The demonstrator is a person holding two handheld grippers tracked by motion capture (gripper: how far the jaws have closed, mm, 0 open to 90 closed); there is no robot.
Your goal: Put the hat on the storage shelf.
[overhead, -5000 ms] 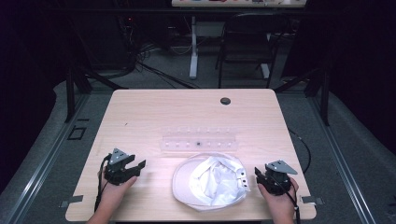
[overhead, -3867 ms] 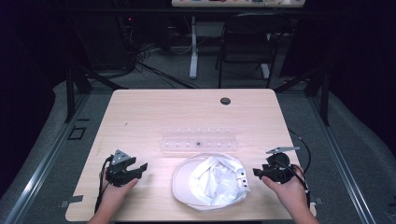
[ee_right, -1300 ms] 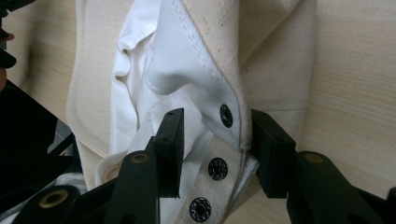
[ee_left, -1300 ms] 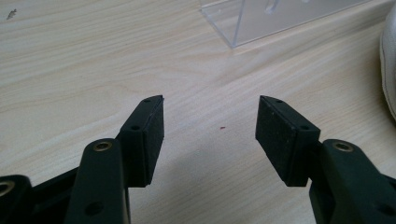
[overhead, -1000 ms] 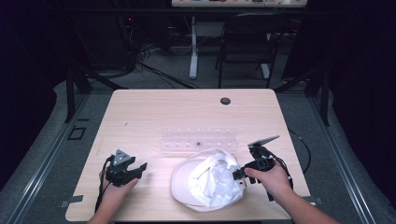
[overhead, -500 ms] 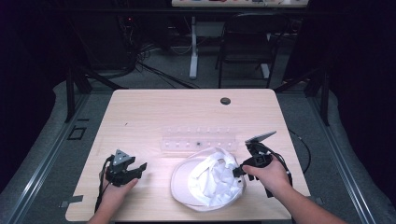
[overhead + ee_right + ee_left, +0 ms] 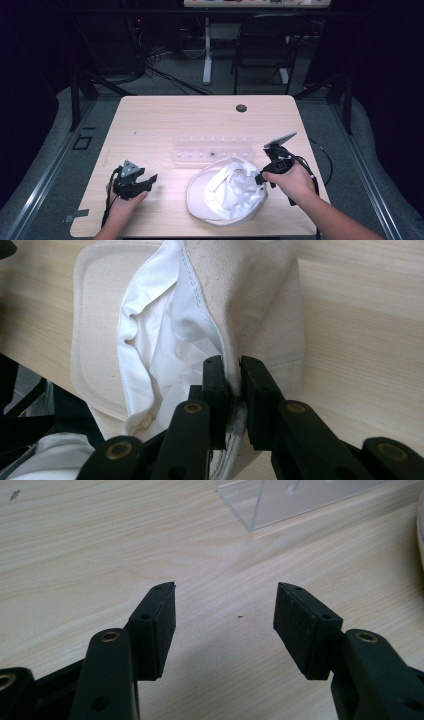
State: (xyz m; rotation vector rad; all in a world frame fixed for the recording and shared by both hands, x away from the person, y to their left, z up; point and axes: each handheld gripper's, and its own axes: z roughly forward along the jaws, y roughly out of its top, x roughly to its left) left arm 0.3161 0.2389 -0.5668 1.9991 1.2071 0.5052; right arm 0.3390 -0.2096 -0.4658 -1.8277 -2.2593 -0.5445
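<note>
High view: right tool [image 7: 265, 176] tilted, clamped on right rim of white fabric cap [image 7: 227, 192], near table [image 7: 165, 117] front edge. Left tool [image 7: 142, 181] left of cap, jaws wide, bare wood between.

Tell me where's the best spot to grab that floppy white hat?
Probably the thin back edge of the hat. It lies upside down, so that edge stands up and fits between two jaws coming in from the right. The right gripper is pinching the cloth there.

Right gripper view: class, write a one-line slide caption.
Right tool shut on the rim of an upturned white cap lying on a wooden table.
</note>
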